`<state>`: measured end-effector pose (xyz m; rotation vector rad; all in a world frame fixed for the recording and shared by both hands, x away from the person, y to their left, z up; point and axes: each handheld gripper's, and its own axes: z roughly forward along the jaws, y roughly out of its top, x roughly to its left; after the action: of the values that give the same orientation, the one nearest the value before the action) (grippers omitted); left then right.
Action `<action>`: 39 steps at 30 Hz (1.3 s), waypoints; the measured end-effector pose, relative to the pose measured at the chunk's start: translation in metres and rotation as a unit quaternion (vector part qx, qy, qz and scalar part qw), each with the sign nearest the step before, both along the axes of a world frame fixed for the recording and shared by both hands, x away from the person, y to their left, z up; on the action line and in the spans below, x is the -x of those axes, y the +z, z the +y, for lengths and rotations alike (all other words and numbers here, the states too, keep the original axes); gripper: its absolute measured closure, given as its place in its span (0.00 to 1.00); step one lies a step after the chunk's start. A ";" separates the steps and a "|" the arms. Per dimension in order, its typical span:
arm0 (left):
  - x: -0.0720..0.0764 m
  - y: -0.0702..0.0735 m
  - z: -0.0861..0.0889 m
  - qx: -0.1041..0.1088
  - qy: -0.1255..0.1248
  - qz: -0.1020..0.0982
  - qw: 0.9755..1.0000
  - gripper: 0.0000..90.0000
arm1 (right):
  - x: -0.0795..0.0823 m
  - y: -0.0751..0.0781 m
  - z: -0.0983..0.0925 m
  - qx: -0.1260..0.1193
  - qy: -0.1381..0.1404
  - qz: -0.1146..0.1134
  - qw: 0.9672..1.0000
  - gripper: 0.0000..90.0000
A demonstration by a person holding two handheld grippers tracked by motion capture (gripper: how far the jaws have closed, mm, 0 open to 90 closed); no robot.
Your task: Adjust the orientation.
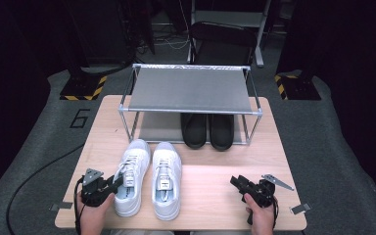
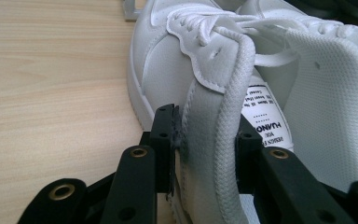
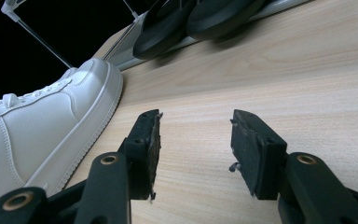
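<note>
Left gripper (image 2: 204,140): fingers clamped on the left white sneaker (image 1: 129,178), padded collar wall between them, one finger inside, one outside. Collar's soft, will squash; shoe looks light, should lift fine. Right gripper (image 3: 196,149) fingers open over bare table (image 3: 307,84).

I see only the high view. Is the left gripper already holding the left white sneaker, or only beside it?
Observer: In the left gripper view, the left gripper has the collar wall of the left white sneaker between its pads, one pad outside, one inside.
Operator: And the right gripper, does it carry something?
Observer: No. In the right gripper view, the right gripper is open above bare table.
Operator: What is in front of it?
Observer: The right white sneaker at its left, and the black shoes farther off.
</note>
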<state>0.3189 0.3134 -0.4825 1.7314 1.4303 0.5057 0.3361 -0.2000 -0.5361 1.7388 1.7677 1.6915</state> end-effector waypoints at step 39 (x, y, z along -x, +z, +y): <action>0.005 -0.003 -0.010 -0.037 0.028 0.024 0.999 0.84 | -0.002 -0.005 -0.007 -0.036 -0.016 0.007 0.999 0.54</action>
<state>0.3134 0.3032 -0.4851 1.7768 1.5147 0.5565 0.3377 -0.2072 -0.5413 1.8025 1.6973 1.7539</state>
